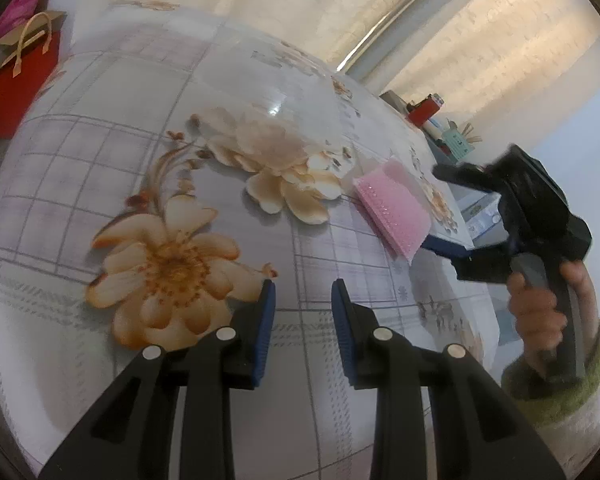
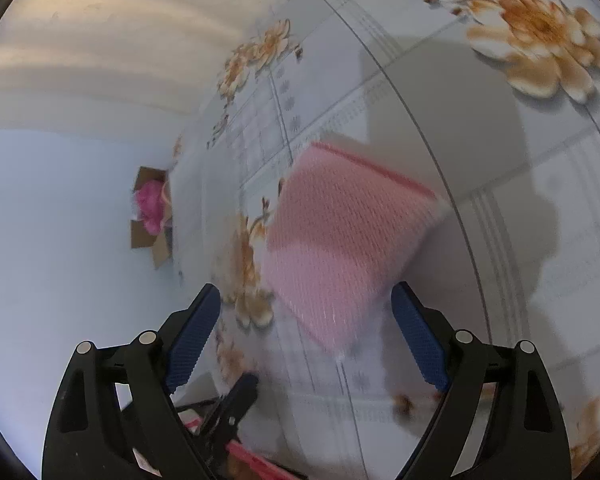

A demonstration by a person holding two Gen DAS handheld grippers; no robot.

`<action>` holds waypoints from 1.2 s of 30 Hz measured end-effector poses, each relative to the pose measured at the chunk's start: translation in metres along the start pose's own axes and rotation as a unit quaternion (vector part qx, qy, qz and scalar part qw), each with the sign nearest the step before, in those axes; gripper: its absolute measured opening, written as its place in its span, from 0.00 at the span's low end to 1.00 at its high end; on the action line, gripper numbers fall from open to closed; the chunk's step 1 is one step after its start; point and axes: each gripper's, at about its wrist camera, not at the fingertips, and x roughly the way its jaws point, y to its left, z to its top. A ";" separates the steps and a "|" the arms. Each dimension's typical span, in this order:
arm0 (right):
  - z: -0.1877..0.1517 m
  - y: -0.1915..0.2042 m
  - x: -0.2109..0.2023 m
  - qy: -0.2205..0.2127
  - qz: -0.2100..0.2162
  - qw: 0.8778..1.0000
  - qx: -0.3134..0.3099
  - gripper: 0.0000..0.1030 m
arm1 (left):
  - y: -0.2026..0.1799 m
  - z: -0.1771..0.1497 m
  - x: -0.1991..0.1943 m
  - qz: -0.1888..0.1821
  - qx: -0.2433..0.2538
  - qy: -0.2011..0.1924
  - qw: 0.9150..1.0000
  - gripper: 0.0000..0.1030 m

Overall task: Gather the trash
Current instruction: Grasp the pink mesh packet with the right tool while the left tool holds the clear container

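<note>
The pink bubble-wrap pouch (image 2: 340, 240) lies flat on the flowered table (image 1: 80, 168) near its right edge – light, soft, probably slippery – best pinched at its near edge by the open right claw (image 2: 306, 344); the left claw (image 1: 303, 312) hovers empty, narrowly parted.

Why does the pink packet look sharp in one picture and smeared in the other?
Left wrist view: pink bubble-wrap packet crisp, window glare on the tablecloth. Right wrist view: packet motion-blurred, big soft shadow across the cloth. Both bend straight lines.
</note>
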 end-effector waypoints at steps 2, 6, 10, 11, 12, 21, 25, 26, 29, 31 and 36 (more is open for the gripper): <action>0.005 0.008 0.006 -0.001 -0.010 1.000 -0.009 0.82 | 0.004 -0.001 -0.002 0.000 -0.005 -0.003 1.000 0.27; 0.018 0.023 0.016 -0.016 -0.054 0.998 -0.032 0.84 | 0.010 -0.001 -0.005 -0.001 -0.013 -0.007 1.000 0.27; 0.023 0.037 0.028 -0.027 -0.107 0.992 -0.065 0.85 | 0.013 -0.001 -0.006 -0.002 -0.015 -0.008 1.000 0.27; 0.023 0.040 0.031 -0.027 -0.116 0.990 -0.072 0.86 | 0.013 -0.002 -0.007 -0.003 -0.014 -0.008 1.000 0.27; 0.024 0.044 0.035 -0.027 -0.129 0.988 -0.085 0.87 | 0.013 -0.002 -0.007 -0.003 -0.013 -0.009 1.000 0.27; 0.009 0.067 0.065 -0.041 -0.251 0.937 -0.242 0.84 | 0.015 -0.003 -0.014 0.008 -0.013 -0.016 1.000 0.27; 0.000 0.060 0.060 -0.049 -0.258 0.927 -0.269 0.80 | 0.016 -0.003 -0.022 0.014 -0.011 -0.024 1.000 0.28; -0.002 0.056 0.056 -0.049 -0.257 0.927 -0.269 0.79 | 0.017 -0.002 -0.023 0.014 -0.010 -0.027 0.999 0.29; -0.010 0.038 0.040 -0.057 -0.252 0.929 -0.263 0.79 | 0.015 -0.001 -0.030 0.014 -0.007 -0.040 0.999 0.30; -0.020 0.023 0.026 -0.066 -0.252 0.930 -0.260 0.79 | 0.011 0.001 -0.036 0.007 -0.001 -0.054 0.999 0.31; -0.042 -0.006 -0.005 -0.081 -0.252 0.933 -0.246 0.79 | -0.017 0.014 -0.054 -0.018 0.053 -0.108 0.993 0.40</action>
